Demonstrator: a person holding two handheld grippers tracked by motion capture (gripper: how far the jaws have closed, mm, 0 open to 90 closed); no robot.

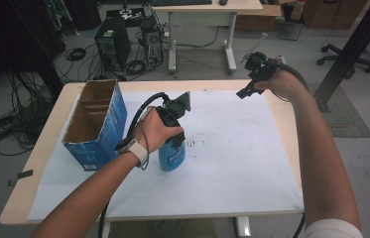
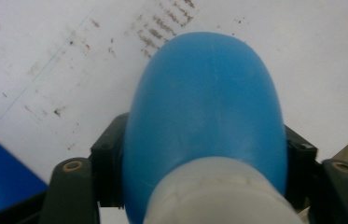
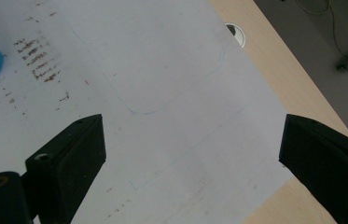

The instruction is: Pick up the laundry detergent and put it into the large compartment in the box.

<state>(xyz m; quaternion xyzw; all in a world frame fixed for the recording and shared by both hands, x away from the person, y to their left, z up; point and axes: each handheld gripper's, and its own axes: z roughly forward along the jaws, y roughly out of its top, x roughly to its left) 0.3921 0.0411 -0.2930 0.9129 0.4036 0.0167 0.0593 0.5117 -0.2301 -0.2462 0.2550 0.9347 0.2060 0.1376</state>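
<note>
Box [image 1: 95, 124] stands just left of the claw-gripped blue bottle [image 1: 171, 154]

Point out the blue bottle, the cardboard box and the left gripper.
blue bottle [image 1: 172, 157]: high view, lower body.
cardboard box [image 1: 104, 130]: high view, blue side wall.
left gripper [image 2: 204, 154]: left gripper view, between the jaws.

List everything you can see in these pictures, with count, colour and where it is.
bottle: one, blue with a pale cap, upright on the paper beside the box
cardboard box: one, blue outside, brown inside, open, table's left
paper sheet: one, white, smudged, covering the table
table: one, light wood
computer towers: two, black, on the floor behind
desk: one, pale, far back
office chair: one, black, far right
left gripper: one, black, shut on the bottle
right gripper: one, black, open above the table's right
</note>
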